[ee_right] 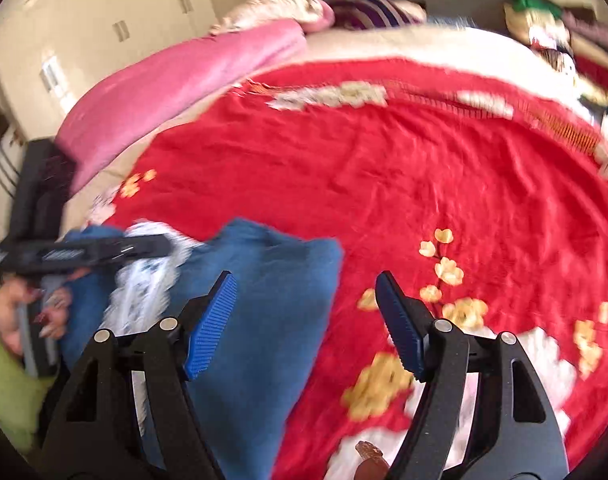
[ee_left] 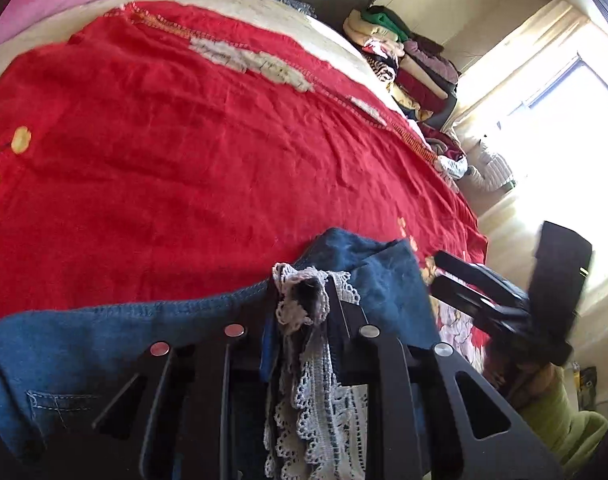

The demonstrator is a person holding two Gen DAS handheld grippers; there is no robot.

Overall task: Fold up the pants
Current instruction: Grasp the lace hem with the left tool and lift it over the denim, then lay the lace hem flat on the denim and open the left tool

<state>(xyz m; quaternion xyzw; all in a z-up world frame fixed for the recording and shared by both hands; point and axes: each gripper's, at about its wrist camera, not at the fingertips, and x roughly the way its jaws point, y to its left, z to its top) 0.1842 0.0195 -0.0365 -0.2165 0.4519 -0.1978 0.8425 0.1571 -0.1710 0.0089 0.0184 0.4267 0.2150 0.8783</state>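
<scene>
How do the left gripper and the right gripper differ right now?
The left gripper is shut on the jeans at their lace trim; the right gripper is open and holds nothing. The left one sits over denim, the right one partly over the red blanket. Both point down at the bed.

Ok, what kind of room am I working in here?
Most likely a home bedroom. The work surface is a bed with a red flowered blanket and a pink quilt, cream wardrobe doors stand behind it, and folded clothes are stacked along the far side by a bright window.
</scene>
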